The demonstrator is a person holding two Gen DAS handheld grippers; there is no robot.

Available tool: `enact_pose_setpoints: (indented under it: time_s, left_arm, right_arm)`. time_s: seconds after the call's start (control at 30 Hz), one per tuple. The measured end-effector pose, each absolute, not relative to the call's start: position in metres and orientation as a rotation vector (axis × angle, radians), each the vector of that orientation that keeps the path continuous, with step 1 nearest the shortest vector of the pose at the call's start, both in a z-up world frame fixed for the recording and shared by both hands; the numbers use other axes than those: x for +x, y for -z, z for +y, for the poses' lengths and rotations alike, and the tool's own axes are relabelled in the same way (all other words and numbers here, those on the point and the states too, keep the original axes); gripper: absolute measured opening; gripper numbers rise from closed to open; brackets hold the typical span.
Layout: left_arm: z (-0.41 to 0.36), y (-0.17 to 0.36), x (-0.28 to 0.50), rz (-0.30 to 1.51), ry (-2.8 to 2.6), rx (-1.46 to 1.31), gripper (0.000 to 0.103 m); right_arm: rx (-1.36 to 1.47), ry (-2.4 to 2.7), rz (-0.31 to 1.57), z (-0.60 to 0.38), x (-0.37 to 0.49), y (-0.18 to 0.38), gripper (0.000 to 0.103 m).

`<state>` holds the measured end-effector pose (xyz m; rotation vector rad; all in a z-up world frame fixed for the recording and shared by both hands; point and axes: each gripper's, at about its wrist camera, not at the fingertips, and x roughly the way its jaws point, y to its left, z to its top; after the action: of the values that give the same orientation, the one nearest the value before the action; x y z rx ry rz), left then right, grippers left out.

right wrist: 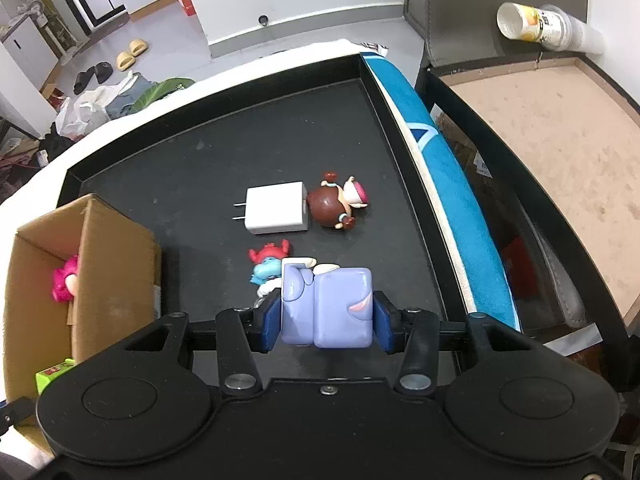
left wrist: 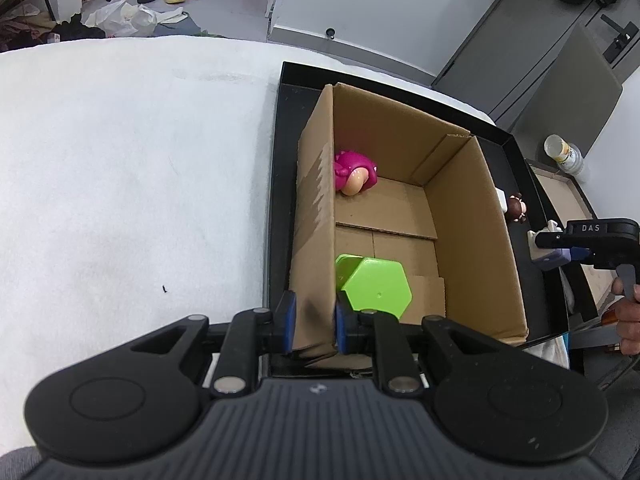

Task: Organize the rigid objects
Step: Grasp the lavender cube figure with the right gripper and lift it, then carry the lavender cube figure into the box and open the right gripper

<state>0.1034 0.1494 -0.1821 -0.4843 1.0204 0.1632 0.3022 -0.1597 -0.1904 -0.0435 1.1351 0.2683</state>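
Cardboard box (left wrist: 460,216) wall, thin and bendy, is pinched by the left gripper (left wrist: 312,322) at the black tray's (right wrist: 224,148) left end; right gripper (right wrist: 327,314) clamps the lavender figurine (right wrist: 326,308) by its flat sides, hard, light, perhaps slippery, above the tray's near edge.

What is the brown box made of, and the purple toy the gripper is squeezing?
The brown box looks like corrugated cardboard: matte tan walls, folded flaps and a torn paper layer on the side that the left gripper pinches. The purple toy, held by the right gripper, seems to be hard plastic: smooth, softly shiny, with rounded moulded edges.
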Motion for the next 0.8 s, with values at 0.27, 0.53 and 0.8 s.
enact_pose_setpoints:
  time_s: [0.27,0.53,0.8]
  left_arm:
    - [0.149,0.181,0.102,1.009,-0.144,-0.486,0.017]
    - [0.149,0.182,0.102,1.021,-0.17,-0.477,0.017]
    - [0.151,0.183,0.101,1.013,-0.153,-0.498,0.017]
  right_arm:
    - [-0.039,-0.291,1.106,-0.154,0.288,0.173,0.045]
    - [-0.049,-0.3,1.07,-0.148,0.283,0.155,0.045]
    - [-0.076,-0.345,1.039,-0.131,0.272,0.136,0.045]
